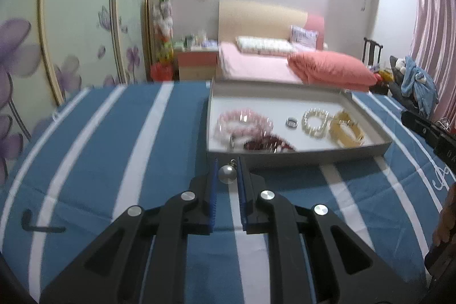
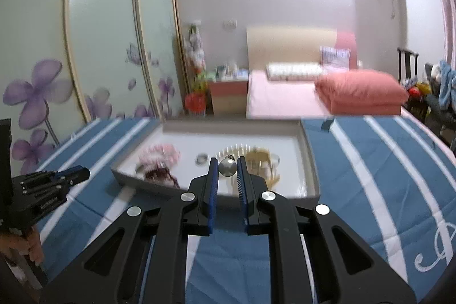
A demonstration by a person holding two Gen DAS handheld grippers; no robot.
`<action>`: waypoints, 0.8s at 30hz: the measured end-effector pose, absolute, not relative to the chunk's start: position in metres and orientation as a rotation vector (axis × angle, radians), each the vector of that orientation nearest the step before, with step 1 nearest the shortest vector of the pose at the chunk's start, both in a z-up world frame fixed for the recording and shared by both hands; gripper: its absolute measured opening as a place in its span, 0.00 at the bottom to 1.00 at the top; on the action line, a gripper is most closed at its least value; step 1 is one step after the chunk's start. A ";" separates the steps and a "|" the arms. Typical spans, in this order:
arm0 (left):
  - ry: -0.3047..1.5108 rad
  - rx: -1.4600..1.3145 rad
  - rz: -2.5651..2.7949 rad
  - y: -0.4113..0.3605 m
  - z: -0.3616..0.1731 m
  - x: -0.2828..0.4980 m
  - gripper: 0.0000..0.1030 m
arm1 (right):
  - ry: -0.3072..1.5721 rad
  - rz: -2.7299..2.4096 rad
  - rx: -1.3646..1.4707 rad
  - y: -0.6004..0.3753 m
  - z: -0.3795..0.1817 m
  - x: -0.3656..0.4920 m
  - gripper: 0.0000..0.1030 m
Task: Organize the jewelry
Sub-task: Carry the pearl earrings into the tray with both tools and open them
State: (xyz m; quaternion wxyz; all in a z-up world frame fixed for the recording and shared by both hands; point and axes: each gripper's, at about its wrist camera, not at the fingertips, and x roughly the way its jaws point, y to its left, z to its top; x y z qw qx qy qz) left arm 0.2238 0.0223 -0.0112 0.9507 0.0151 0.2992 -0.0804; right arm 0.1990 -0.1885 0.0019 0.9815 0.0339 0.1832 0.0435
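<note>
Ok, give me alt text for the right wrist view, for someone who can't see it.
The right gripper pinches a silvery pearl earring between blue pads, above the near edge of a shallow grey tray on a blue-and-white striped cloth. Pink beads, a ring and yellowish jewelry lie inside; the left gripper shows at far left.
</note>
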 end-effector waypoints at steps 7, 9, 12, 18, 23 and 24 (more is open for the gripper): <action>0.440 0.083 -0.138 0.004 0.016 0.201 0.13 | 0.214 0.067 0.044 -0.178 0.020 0.183 0.14; 0.414 0.093 -0.143 0.000 0.020 0.196 0.13 | 0.198 0.066 0.040 -0.176 0.019 0.182 0.14; 0.397 0.105 -0.152 -0.005 0.022 0.193 0.13 | 0.180 0.063 0.041 -0.177 0.018 0.180 0.14; 0.397 0.107 -0.157 -0.007 0.023 0.193 0.13 | 0.173 0.060 0.047 -0.183 0.018 0.178 0.14; 0.399 0.107 -0.160 -0.008 0.023 0.194 0.13 | 0.169 0.058 0.053 -0.185 0.018 0.179 0.14; 0.400 0.106 -0.162 -0.009 0.023 0.195 0.13 | 0.167 0.058 0.055 -0.186 0.019 0.180 0.14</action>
